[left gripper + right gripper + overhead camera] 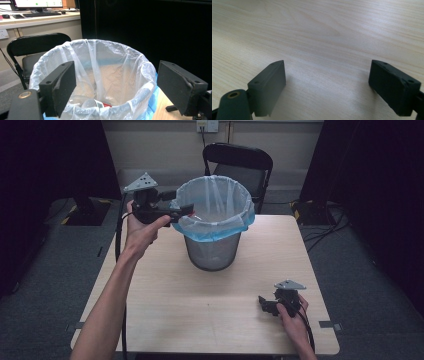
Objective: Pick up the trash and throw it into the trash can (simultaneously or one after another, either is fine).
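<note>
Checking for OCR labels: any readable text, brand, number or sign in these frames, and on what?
None readable.
Monitor behind the desk: bright screen with green dots, any text too small to read.
Item with a red part at the bottom of the bin: any label is blurred.
Wall socket: no legible marking.

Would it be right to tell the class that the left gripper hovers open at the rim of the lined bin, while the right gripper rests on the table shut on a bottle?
Not quite. The right gripper is open and holds nothing; its own view shows bare table between the jaws. The rest stands: the left gripper hovers open at the bin rim.
</note>
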The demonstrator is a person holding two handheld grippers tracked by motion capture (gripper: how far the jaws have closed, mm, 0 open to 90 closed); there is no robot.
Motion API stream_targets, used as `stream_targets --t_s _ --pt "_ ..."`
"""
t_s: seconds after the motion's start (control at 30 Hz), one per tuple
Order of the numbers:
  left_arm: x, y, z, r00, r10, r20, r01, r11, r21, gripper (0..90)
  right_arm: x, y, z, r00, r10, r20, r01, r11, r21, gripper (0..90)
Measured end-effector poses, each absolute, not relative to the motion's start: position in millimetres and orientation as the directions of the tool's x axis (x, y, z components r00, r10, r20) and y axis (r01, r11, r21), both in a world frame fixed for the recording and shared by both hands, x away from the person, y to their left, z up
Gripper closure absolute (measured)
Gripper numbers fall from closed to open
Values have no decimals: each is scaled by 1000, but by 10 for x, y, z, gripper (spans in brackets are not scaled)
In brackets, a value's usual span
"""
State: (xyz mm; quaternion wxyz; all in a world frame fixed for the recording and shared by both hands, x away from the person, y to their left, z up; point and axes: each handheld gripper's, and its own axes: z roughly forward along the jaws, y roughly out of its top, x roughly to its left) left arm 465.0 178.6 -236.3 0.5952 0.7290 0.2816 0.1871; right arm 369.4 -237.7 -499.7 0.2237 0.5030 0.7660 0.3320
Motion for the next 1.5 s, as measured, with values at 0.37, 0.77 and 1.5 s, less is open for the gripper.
stream_targets --t_s 0.37,0.77,1.5 --pt "4569 1960 -2458 752 656 -63 202 -139 970 164 3695 -2377 -4997 -394 919 -9 622 273 734 135" --pt "4463 2197 -2600 738 670 -75 227 -142 963 164 3694 -2377 -4997 -394 919 -9 622 273 734 135" --pt "4219 2487 -2981 693 719 -56 263 -180 948 166 3695 -2377 -4997 -394 919 -9 622 274 734 135"
